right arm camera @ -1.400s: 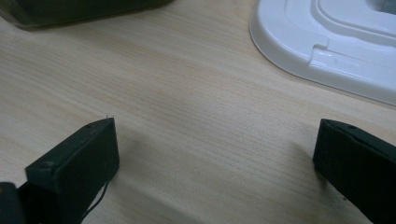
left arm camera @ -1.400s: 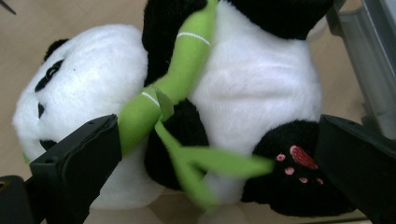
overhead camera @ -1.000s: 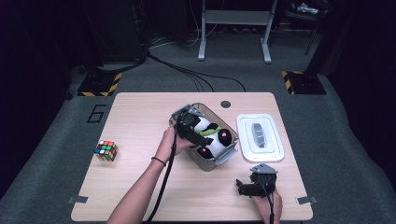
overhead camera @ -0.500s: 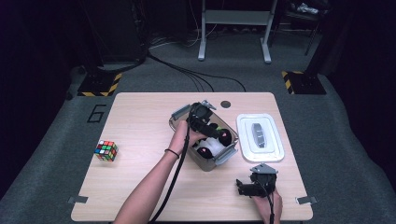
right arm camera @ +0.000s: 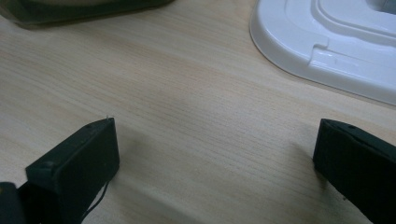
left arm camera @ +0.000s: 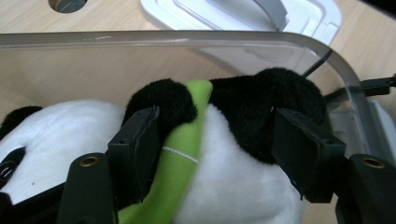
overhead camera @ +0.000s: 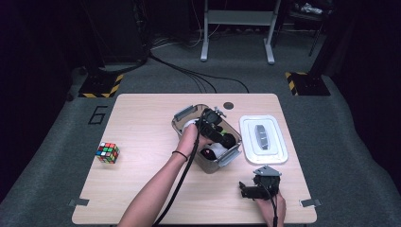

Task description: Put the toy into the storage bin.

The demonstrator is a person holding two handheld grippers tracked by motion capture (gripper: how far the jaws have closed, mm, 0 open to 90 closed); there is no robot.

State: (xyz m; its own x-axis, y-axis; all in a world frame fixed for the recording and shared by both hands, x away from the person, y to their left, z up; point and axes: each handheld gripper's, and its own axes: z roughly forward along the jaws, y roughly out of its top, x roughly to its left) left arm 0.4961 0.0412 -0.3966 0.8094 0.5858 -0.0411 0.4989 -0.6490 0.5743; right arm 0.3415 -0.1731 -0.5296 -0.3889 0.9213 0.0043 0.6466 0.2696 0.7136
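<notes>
Panda plush [left arm camera: 224,154] sitting in clear bin [left arm camera: 345,107]; left gripper [left arm camera: 219,154], jaws just closing around its black arms and green stalk [left arm camera: 184,154], is risking a shallow grip slipping off the fur; right gripper [right arm camera: 215,154] is resting wide open.

A colourful cube [overhead camera: 108,152] sits near the left edge of the wooden table [overhead camera: 142,123], well apart from everything else. A white lid [overhead camera: 263,139] with a grey handle lies flat towards the right side. A dark round hole [overhead camera: 229,105] marks the tabletop near its far edge. Black cables [overhead camera: 189,73] trail across the grey floor beyond, between two yellow-and-black striped plates [overhead camera: 100,86].
</notes>
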